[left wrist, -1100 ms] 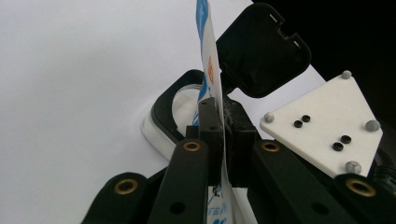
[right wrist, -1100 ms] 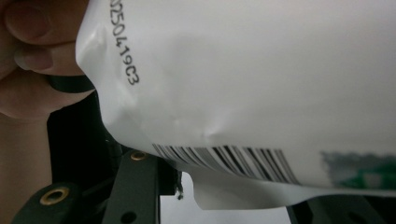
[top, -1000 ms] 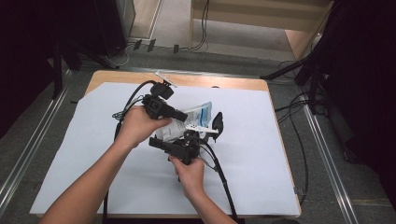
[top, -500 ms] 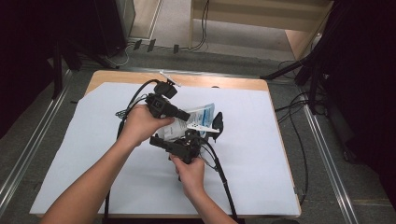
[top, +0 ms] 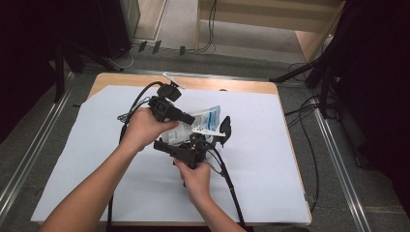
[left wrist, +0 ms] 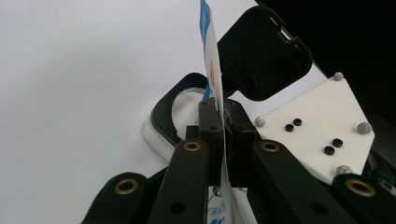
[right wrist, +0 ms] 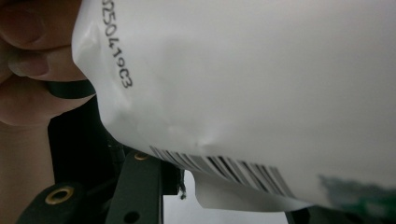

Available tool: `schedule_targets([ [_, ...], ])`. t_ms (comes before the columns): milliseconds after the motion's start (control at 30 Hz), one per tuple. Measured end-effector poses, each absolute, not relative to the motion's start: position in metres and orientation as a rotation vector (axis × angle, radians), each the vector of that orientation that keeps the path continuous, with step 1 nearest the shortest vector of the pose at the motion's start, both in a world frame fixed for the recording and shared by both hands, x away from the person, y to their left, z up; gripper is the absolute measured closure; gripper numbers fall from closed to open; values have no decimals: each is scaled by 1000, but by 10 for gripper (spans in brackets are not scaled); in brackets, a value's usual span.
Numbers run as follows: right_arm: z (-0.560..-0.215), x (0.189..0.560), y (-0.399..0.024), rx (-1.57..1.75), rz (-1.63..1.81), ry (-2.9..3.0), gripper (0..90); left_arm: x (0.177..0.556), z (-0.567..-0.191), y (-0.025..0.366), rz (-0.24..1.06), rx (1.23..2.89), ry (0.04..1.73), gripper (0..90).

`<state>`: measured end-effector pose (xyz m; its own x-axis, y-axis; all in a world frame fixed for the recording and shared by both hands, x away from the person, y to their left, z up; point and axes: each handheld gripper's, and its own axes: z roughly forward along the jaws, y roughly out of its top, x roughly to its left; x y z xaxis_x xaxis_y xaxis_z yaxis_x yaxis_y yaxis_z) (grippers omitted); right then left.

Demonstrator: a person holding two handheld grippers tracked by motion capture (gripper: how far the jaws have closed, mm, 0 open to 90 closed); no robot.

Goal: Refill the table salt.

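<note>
Gripping the white-and-blue pouch [top: 203,121] edge-on, the left gripper [top: 191,117] had its jaws pressed tight on the thin film, seen clearly in the left gripper view [left wrist: 219,140]. Pouch sat lifted above the white sheet [top: 72,169], mid-table. Just right and nearer, the right gripper [top: 208,140] met the pouch's lower part [right wrist: 243,93]; jaws partly spread, grip unclear.

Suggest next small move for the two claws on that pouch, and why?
Probably draw the right claw slowly away from the left claw to start tearing or opening the white pouch. The left gripper view shows the left claw's jaws shut on the pouch's thin edge, and the pouch lies right over the right claw, held above the white sheet. The right claw's grip isn't clear, so check it first.
</note>
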<state>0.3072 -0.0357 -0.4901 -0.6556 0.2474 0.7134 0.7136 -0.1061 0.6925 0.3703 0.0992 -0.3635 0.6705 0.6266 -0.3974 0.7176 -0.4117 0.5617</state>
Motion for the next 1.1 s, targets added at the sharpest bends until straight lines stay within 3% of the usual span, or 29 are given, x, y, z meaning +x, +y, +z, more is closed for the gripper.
schedule_targets([
  [500, -491, 308, -37, -1064, -1802, -1851, 620, 371, -364, 100, -169, 2152, 1032, 893],
  [800, -492, 306, -38, -1080, -1786, -1878, 555, 370, -364, 104, -163, 2157, 1038, 896],
  [1100, -491, 304, -39, -1078, -1782, -1887, 625, 370, -365, 103, -162, 2154, 1042, 895],
])
